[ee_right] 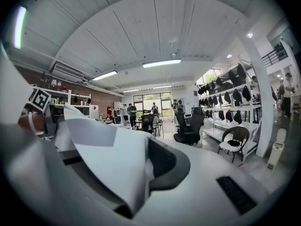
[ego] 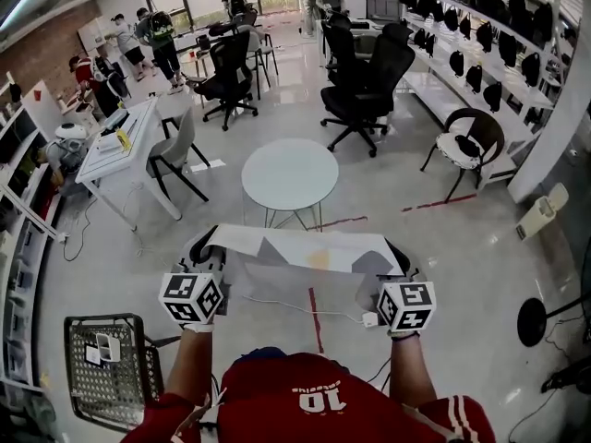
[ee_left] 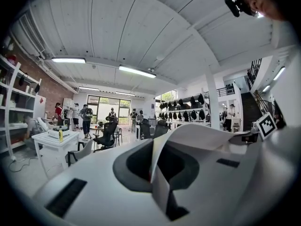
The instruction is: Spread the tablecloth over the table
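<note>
As the left hand-held gripper (ego: 199, 249) and right hand-held gripper (ego: 400, 258) are each clenched on a corner of the tablecloth (ego: 305, 247), it spans the air between them, judged light, limp and best held by its corners, short of the round counter (ego: 290, 175).

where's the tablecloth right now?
Head view, lower centre: the tablecloth hangs stretched between the left tongs and the right tongs, each shut on an end, in the air just short of the round white table.
</note>
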The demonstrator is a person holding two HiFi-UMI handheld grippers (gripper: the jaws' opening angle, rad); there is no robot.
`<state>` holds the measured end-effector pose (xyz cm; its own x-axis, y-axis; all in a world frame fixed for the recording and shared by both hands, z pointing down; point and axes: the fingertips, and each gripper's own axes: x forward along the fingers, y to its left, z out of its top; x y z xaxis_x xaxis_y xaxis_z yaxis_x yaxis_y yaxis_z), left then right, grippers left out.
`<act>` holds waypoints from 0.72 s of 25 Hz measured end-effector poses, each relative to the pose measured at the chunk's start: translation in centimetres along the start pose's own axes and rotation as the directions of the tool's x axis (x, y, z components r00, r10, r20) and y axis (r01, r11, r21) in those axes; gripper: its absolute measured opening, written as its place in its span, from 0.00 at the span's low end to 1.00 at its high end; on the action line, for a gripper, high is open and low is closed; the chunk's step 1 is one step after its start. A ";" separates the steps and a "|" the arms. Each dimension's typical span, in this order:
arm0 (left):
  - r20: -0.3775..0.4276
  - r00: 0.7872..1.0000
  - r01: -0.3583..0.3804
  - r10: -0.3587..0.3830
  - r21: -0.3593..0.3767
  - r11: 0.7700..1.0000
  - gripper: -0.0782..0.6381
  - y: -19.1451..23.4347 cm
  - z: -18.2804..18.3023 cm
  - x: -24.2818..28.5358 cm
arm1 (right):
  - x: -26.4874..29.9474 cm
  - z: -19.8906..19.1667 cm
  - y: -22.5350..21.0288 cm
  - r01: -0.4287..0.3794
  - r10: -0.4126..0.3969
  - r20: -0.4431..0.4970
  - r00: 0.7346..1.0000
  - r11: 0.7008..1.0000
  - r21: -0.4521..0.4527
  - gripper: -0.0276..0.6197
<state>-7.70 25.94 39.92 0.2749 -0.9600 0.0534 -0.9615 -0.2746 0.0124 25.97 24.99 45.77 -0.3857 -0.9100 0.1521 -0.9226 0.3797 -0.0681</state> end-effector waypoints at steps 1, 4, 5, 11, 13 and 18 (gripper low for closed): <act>-0.001 1.000 0.000 0.000 0.002 1.000 0.13 -0.4 0.0 0.0 | -0.1 -0.1 -0.3 -0.002 0.002 0.001 1.000 1.000 0.006 0.07; -0.004 1.000 -0.005 0.005 0.001 1.000 0.13 -0.9 -0.1 0.0 | -0.2 -0.2 -0.8 -0.008 0.008 0.006 1.000 1.000 0.015 0.07; -0.002 1.000 -0.007 0.007 -0.002 1.000 0.13 -0.9 0.0 0.0 | -0.1 -0.2 -0.8 -0.011 0.011 0.008 1.000 1.000 0.012 0.07; 0.002 1.000 -0.018 0.018 0.006 1.000 0.13 -1.3 0.0 0.1 | 0.2 -0.7 -1.3 -0.032 0.032 0.006 0.999 0.999 0.032 0.07; 0.006 1.000 -0.019 0.019 0.009 1.000 0.13 -1.2 0.1 0.3 | 0.5 -0.6 -1.3 -0.036 0.035 0.010 0.999 0.999 0.034 0.07; 0.009 1.000 -0.023 0.023 0.002 1.000 0.13 -0.8 -0.2 1.2 | 1.3 -0.7 -1.5 -0.037 0.037 0.008 0.999 0.999 0.029 0.07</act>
<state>-6.57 25.04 40.15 0.2532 -0.9664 0.0452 -0.9674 -0.2530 0.0091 26.86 23.31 46.79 -0.4197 -0.8965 0.1420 -0.9070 0.4084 -0.1025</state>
